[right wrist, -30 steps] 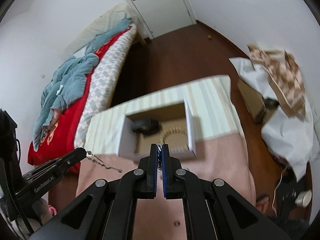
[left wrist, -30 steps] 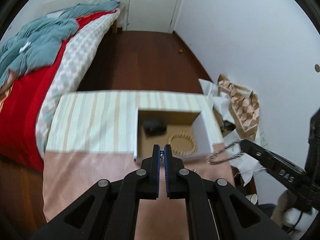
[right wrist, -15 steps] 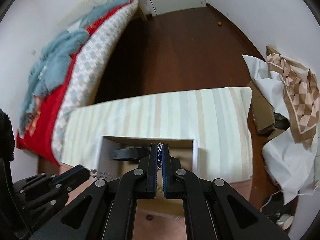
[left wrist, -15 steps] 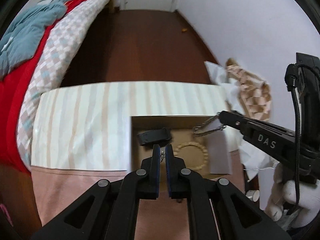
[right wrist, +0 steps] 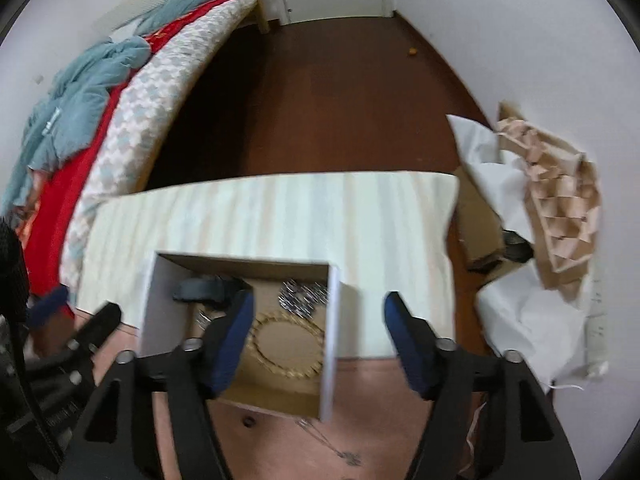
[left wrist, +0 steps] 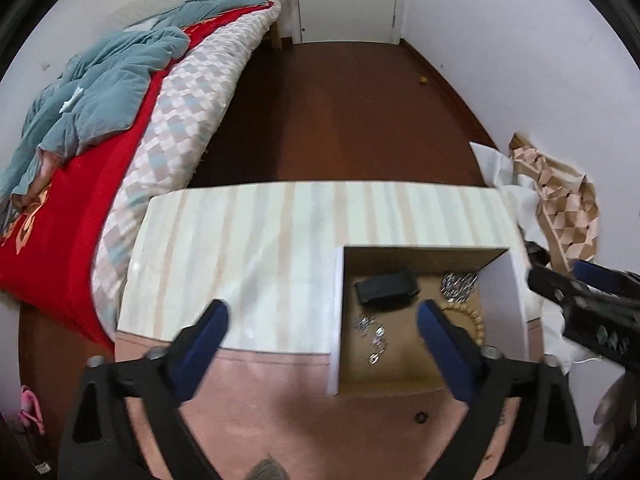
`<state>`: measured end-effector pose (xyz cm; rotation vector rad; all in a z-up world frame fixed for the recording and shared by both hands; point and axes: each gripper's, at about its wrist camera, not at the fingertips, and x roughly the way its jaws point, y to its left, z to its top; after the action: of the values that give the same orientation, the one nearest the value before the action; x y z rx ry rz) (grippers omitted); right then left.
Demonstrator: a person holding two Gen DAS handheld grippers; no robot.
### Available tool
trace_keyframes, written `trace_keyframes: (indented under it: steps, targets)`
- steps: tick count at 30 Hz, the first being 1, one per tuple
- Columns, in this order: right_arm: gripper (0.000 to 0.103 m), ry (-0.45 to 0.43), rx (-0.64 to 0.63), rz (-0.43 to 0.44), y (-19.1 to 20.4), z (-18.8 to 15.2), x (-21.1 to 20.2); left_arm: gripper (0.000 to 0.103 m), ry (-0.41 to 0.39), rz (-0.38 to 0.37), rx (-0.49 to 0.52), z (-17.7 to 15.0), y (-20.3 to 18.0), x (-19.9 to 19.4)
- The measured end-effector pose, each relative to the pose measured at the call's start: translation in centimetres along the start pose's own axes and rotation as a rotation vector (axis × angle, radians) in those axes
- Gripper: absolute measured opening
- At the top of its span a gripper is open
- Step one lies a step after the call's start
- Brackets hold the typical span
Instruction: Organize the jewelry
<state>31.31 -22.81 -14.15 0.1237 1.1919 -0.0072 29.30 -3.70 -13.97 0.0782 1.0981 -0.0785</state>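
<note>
An open cardboard box [left wrist: 335, 320] [right wrist: 331, 320] sits on the table. Inside lie a black item [left wrist: 386, 286] [right wrist: 202, 289], a beaded bracelet [left wrist: 474, 318] [right wrist: 288, 340], a silver chain heap [left wrist: 459, 282] [right wrist: 302, 294] and a thin silver chain [left wrist: 372, 334]. My left gripper [left wrist: 322, 316] is open and empty above the box's left wall. My right gripper [right wrist: 319, 312] is open and empty over the box's right wall; it also shows in the left wrist view [left wrist: 576, 300]. A thin chain [right wrist: 332, 446] lies on the pink cloth in front of the box.
The table has a striped cloth [left wrist: 248, 248] at the back and a pink cloth [left wrist: 280, 400] in front. A bed with a red cover [left wrist: 80, 184] stands left. Crumpled paper and a patterned bag [left wrist: 560, 208] lie right. A small dark ring [left wrist: 420, 417] lies near the box.
Both grippers have opened wide and let go of the silver chain held between them. The chain now lies in the box. Both grippers sit lower and closer to the box.
</note>
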Motion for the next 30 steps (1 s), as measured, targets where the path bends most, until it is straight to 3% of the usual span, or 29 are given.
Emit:
trace_keyframes:
  steps: [1,3,7,16,30]
  targets:
    - [0.09,0.0,-0.008,-0.039,0.0,-0.8,-0.1,0.103,0.007,0.006,-0.002,-0.4,0.1,0.1]
    - [0.099,0.009,-0.016,-0.086,0.1,-2.3,-0.1,0.103,0.017,0.023,0.006,-1.2,0.1,0.3]
    - [0.103,0.031,-0.007,-0.107,0.2,-4.7,0.2,0.103,0.019,0.048,0.026,-2.5,0.0,0.1]
    - [0.103,-0.024,-0.007,-0.121,1.3,-7.3,-2.3,0.103,-0.032,0.068,0.007,-4.0,0.5,-3.2]
    - [0.103,-0.181,-0.015,-0.133,2.8,-10.4,-11.8,0.103,-0.197,0.107,-0.013,-7.1,1.5,-12.3]
